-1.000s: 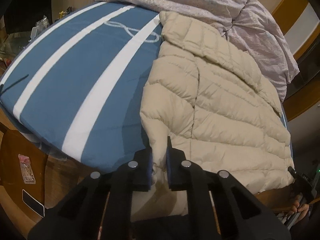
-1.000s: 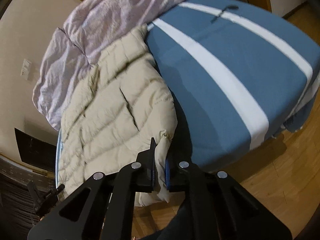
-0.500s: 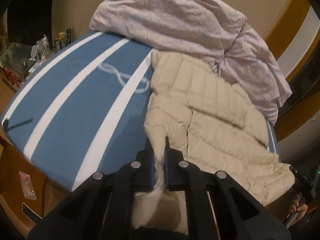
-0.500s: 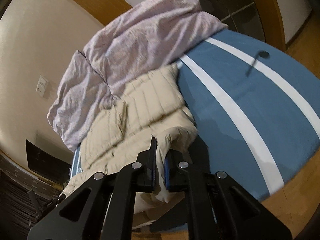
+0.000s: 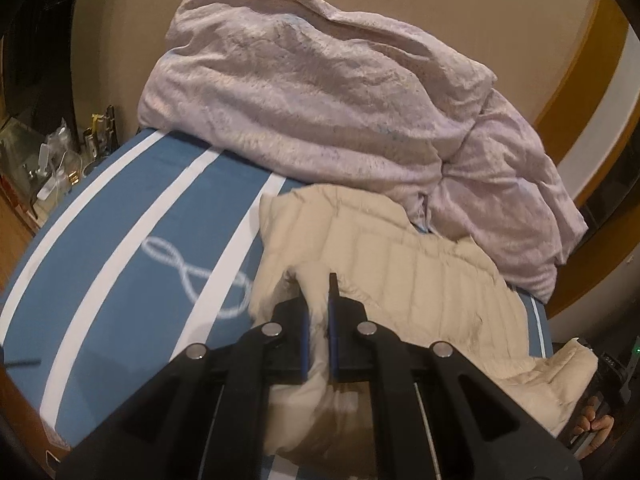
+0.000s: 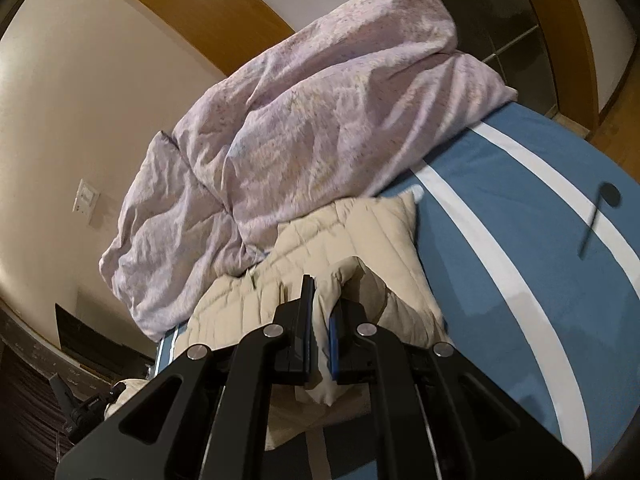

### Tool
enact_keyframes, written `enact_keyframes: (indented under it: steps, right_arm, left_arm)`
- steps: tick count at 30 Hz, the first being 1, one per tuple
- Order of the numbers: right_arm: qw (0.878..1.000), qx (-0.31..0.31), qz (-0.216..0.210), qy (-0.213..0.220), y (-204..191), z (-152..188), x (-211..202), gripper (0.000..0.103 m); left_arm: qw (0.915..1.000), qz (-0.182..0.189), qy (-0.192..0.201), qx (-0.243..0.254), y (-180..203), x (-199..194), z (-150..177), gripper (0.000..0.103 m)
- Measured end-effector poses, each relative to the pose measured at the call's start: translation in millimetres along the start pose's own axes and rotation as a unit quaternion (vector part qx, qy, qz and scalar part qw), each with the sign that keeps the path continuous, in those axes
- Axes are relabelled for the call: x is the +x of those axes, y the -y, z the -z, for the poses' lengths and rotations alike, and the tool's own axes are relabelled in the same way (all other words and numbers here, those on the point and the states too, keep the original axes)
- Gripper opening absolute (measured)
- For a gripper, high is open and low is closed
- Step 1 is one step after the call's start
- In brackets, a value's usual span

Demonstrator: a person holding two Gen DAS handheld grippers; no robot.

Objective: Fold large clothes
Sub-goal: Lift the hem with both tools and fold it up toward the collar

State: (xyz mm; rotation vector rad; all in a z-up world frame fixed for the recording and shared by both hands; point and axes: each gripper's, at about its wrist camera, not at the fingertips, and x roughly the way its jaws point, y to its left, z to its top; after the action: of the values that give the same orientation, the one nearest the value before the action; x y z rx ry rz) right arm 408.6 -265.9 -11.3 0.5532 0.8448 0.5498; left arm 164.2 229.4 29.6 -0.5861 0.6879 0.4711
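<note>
Gripping the cream quilted jacket (image 5: 408, 276) with both the left gripper (image 5: 318, 320) and right gripper (image 6: 322, 320) clamped on its fabric, lying on the blue striped bed (image 5: 120, 264), lilac duvet (image 5: 320, 92) at twelve o'clock.

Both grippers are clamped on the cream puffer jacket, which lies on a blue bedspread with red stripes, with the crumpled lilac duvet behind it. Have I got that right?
Not quite: the stripes on the blue bedspread are white, not red, as the left wrist view shows. The rest holds: the left gripper and right gripper are both clamped on the cream puffer jacket, with the crumpled lilac duvet behind it.
</note>
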Motion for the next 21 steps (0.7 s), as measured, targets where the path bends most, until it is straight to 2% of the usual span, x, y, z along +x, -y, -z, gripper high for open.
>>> enact_keyframes:
  steps: [8, 15, 21]
  right_arm:
    - [1.0, 0.002, 0.02, -0.015, 0, -36, 62, 0.007]
    - [0.998, 0.01, 0.045, -0.031, 6, -61, 112, 0.007]
    - [0.997, 0.019, 0.063, -0.051, 15, -69, 151, 0.007]
  left_arm:
    - [0.9991, -0.029, -0.022, -0.021, 7, 71, -44, 0.007]
    - [0.9967, -0.053, -0.043, -0.044, 2, 123, -64, 0.007]
    - [0.994, -0.068, -0.064, -0.058, -3, 166, -76, 0.007]
